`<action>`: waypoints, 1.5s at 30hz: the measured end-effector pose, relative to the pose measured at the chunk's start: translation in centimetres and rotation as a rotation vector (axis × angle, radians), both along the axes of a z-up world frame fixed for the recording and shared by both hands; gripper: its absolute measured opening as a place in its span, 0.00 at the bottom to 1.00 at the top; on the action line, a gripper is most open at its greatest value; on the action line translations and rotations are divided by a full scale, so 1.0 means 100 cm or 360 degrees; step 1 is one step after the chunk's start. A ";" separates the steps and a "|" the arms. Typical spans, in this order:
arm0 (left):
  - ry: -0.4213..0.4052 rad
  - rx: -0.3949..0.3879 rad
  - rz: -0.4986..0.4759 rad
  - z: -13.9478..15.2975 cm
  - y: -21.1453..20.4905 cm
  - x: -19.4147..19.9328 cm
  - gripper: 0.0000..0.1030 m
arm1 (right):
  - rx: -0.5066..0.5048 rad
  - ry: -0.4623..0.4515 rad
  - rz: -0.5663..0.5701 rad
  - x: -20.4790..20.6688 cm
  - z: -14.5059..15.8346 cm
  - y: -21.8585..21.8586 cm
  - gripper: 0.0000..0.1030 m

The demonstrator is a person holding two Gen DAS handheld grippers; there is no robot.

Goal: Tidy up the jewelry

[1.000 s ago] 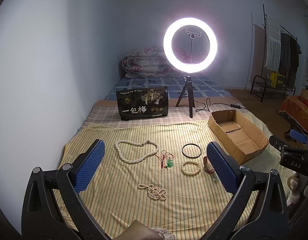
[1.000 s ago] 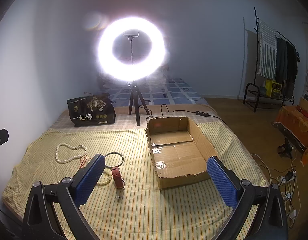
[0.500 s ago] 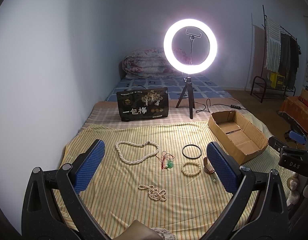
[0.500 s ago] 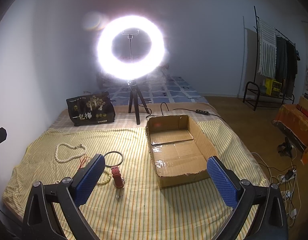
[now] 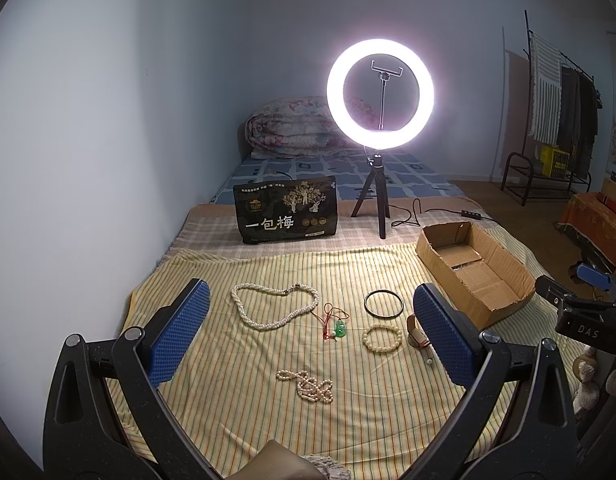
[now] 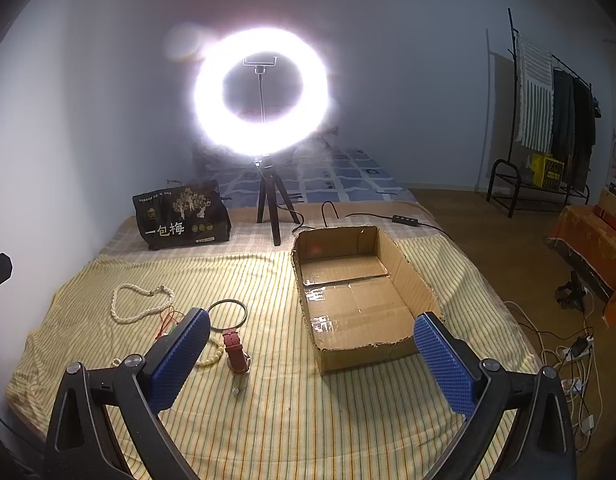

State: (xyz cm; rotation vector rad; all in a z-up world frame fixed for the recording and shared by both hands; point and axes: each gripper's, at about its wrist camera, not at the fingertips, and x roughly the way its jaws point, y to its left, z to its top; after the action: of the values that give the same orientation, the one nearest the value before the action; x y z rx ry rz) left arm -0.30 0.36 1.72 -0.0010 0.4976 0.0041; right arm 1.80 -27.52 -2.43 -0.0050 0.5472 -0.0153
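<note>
over the last second almost nothing had changed: the left gripper (image 5: 306, 336) and right gripper (image 6: 312, 360) hovered with fingers spread wide, holding nothing. the jewelry (pearl necklace (image 5: 274, 308), watch (image 6: 236, 354)) lay on the striped cloth, cardboard box (image 6: 408, 280) empty, so sorting seemingly hadn't begun.

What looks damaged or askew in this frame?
The cardboard box has a ragged, torn near edge and no flaps. The small pearl strand lies tangled in a heap, unlike the neatly looped pearl necklace.
</note>
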 end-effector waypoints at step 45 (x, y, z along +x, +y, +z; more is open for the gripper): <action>0.0160 -0.0001 0.0117 -0.030 0.036 0.020 1.00 | 0.0043 0.0163 0.0181 0.024 -0.019 0.024 1.00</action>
State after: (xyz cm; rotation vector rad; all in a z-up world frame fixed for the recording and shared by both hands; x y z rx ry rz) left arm 1.73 3.99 -1.31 -0.0195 0.5978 0.0762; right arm 4.25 -25.08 -4.35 -0.0106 0.6490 0.1035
